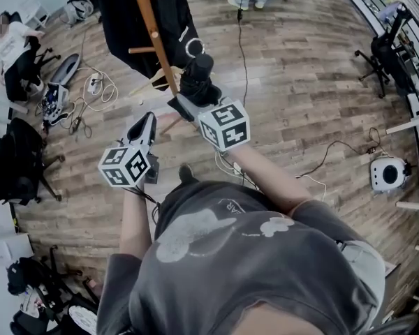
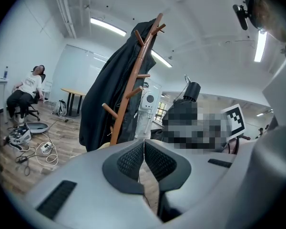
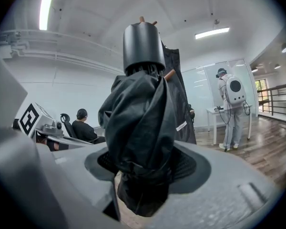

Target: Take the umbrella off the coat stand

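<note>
A folded black umbrella (image 1: 197, 79) stands upright between the jaws of my right gripper (image 1: 188, 105), which is shut on its bunched fabric. In the right gripper view the umbrella (image 3: 140, 123) fills the middle, its round black handle (image 3: 143, 46) on top. It hangs free of the wooden coat stand (image 1: 153, 37), just right of the pole. A black coat (image 1: 143, 12) stays on the stand. My left gripper (image 1: 145, 123) is lower left of the umbrella, shut and empty. In the left gripper view the jaws (image 2: 144, 159) meet, with the coat stand (image 2: 133, 85) ahead.
Cables and a power strip (image 1: 91, 86) lie on the wooden floor left of the stand. A seated person (image 1: 14, 40) and office chairs (image 1: 17, 155) are at the left. A white device (image 1: 387, 173) and a chair (image 1: 384, 54) are at the right. A standing person (image 3: 231, 109) is by a table.
</note>
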